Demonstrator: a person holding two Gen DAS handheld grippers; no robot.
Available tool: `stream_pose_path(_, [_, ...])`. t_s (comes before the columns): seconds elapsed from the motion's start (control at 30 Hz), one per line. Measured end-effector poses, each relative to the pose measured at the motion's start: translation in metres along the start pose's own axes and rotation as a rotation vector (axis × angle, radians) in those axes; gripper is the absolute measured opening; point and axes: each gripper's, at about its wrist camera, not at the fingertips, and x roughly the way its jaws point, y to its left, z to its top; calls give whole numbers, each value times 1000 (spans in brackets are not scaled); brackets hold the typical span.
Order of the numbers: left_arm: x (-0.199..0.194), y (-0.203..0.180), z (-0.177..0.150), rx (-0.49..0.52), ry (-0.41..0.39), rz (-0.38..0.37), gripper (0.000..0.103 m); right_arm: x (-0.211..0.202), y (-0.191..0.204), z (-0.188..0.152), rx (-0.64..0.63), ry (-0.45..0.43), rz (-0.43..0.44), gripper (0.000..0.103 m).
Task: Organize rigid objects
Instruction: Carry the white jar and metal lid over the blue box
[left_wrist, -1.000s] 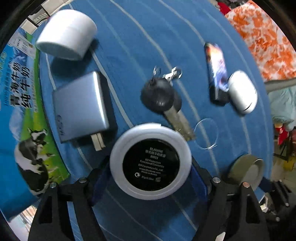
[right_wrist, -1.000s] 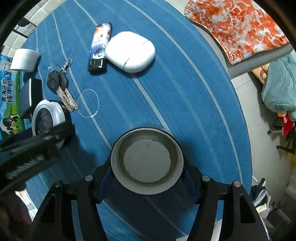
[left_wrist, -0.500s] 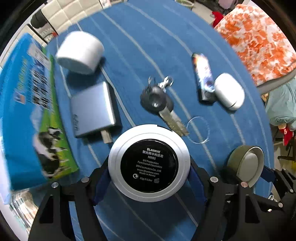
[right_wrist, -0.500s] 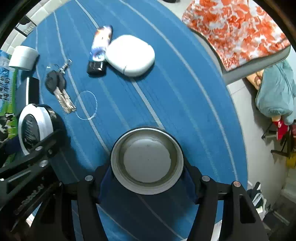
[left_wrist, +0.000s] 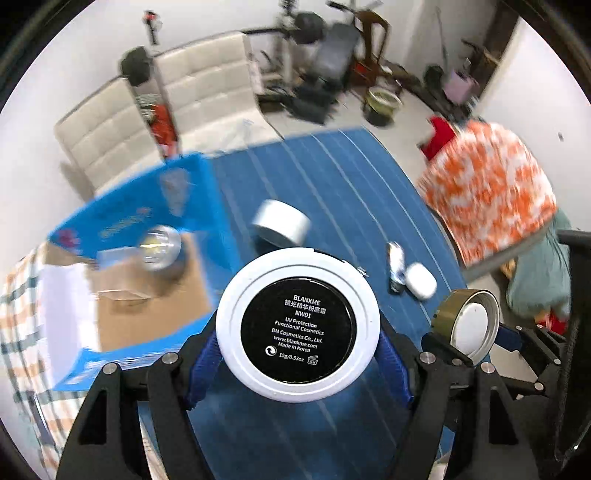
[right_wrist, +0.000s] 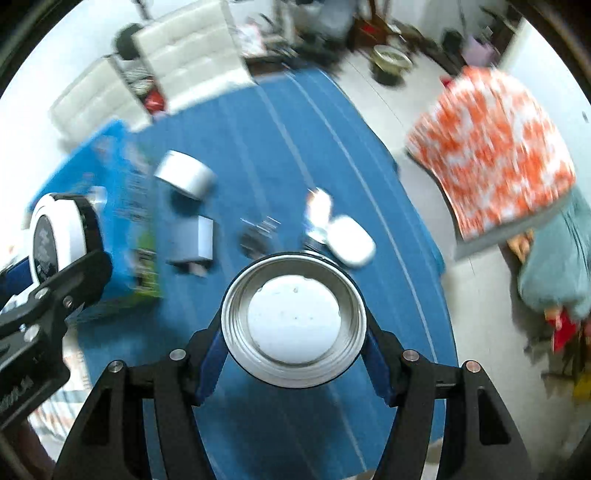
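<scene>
L gripper (left_wrist: 297, 341) is clamped across a round white compact (left_wrist: 297, 328), blue pads on its left and right rim, black label side facing the cam. Its jaws have just closed a bit further, compact between them. R gripper (right_wrist: 293, 325) is clamped on a metal lid (right_wrist: 293, 319), hollow side w/ white liner facing the cam, pads on opposite sides of the rim. Both are held up off the blue cloth (right_wrist: 280, 155), lid to the right of the compact.

Handling, my read:
- Compact: light, stiff plastic, smooth rounded edge, so prob slippery. The grip across the widest part is the right hold; off-centre it could squirt out.
- Lid: thin metal, light, rigid, but the rim may dent or ovalise if squeezed hard. Ridged skirt gives the pads some bite.
- Neither looks fragile in a short drop, though the compact could pop open.

Left on the cloth: white jar (left_wrist: 281, 223) far centre, earbud case (right_wrist: 351, 242) w/ a small printed stick just beside it, keys and a grey adapter (right_wrist: 199, 242) (blurred). Open blue box (left_wrist: 147, 280) sits on the left, a shiny round thing already inside; looks like the drop spot.
</scene>
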Motion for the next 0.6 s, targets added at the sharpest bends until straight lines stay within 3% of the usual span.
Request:
stream_pose_path(0.33, [-62,114,-5,-186,-89,121,73,-53,127,7,-184,-91,127,67])
stream_pose_path(0.5, [-64,155,-4,-242,-91,146,73,-40,167,12,-228,-72,134,68])
stream_pose_path(0.6, [-46,193,-1,-304,-58,146,73,-11,193,25,-248,-28,130,68])
